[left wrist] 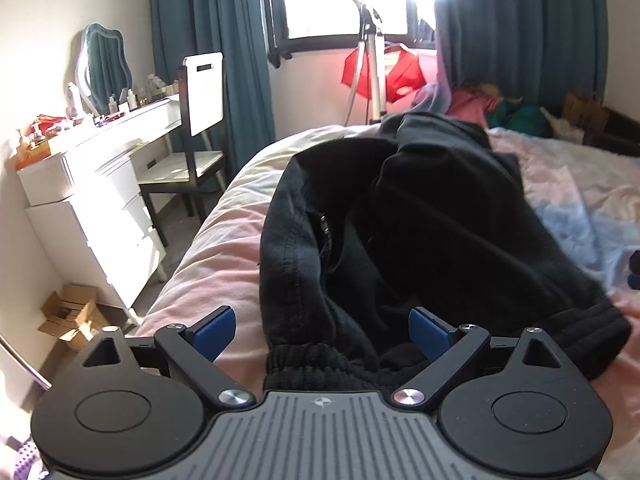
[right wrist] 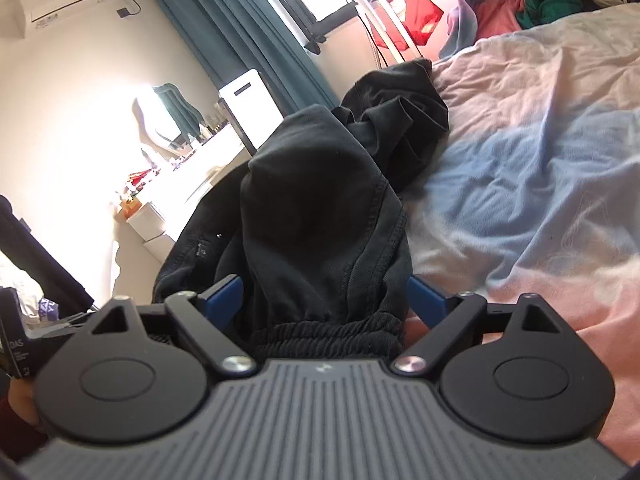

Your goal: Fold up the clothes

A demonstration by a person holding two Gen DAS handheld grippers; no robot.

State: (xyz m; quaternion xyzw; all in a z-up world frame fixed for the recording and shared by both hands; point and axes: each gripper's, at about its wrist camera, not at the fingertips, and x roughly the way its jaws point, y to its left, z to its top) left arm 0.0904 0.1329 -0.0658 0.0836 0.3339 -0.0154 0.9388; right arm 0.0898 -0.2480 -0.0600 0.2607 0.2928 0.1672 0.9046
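The left gripper (left wrist: 322, 334) and right gripper (right wrist: 324, 300) both stand spread, pads off the cloth, over the elastic waistband (left wrist: 320, 364) of the black trousers (left wrist: 400, 220) lying rumpled on the bed (left wrist: 208, 256). Unheld, the bunched legs may slump, spoiling the fold.

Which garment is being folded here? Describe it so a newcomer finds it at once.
Start from the bed with its pink-and-blue cover. On it, right ahead of both grippers, lies a black garment with a ribbed elastic band. It is the only dark piece; the heap by the window is pink, green and red.
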